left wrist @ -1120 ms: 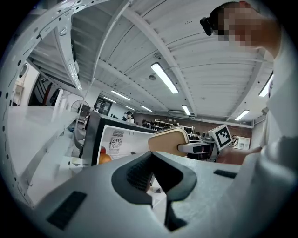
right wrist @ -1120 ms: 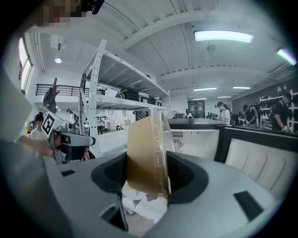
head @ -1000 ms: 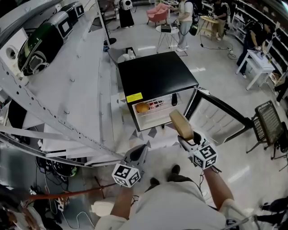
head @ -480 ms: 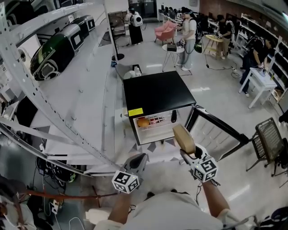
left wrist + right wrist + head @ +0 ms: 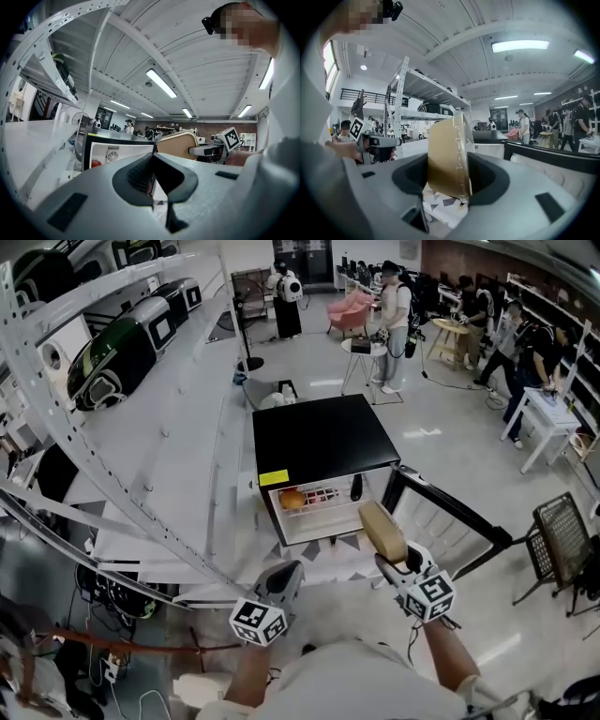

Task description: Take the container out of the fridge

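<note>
A tan lidded container (image 5: 382,530) is held on edge in my right gripper (image 5: 394,557), whose jaws are shut on it, in front of the open black mini fridge (image 5: 319,440). In the right gripper view the container (image 5: 447,154) fills the gap between the pads. My left gripper (image 5: 284,576) hangs lower left of the fridge opening, its jaws together and nothing in them. The left gripper view shows its closed pads (image 5: 153,176), the fridge front (image 5: 117,152) and the container (image 5: 177,144) off to the right.
The fridge door (image 5: 441,514) stands swung open to the right. Inside are an orange fruit (image 5: 292,499), a dark bottle (image 5: 356,487) and small packs. White metal shelving (image 5: 112,446) runs along the left. People stand at tables (image 5: 548,418) at the back.
The head view has tilted up and shows more of the room. My right gripper still holds the container outside the fridge; both grippers have barely moved.
</note>
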A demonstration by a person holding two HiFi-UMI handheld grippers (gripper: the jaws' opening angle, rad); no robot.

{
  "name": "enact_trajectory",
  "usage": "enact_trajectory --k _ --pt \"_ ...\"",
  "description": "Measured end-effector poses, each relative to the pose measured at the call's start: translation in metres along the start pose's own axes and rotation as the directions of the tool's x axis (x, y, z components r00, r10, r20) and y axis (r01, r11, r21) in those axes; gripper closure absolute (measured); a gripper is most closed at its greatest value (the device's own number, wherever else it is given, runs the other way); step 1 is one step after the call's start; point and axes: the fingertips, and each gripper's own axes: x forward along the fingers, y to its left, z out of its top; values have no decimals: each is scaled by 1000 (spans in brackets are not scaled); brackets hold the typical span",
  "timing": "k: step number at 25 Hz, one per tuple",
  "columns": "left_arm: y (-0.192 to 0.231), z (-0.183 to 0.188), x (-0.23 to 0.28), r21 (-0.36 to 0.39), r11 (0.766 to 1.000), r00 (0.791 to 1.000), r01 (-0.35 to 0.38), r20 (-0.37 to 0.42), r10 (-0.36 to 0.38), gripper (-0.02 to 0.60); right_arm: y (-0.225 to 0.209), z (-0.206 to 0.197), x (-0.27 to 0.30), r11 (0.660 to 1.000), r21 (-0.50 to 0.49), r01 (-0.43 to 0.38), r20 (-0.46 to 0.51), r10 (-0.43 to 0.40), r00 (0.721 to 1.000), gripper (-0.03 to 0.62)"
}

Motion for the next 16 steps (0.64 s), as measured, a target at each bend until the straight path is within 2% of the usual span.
enact_trajectory --k 16 --pt "-16 7 9 8 1000 1000 -17 23 16 580 -12 1 -5 1000 7 -31 12 31 999 352"
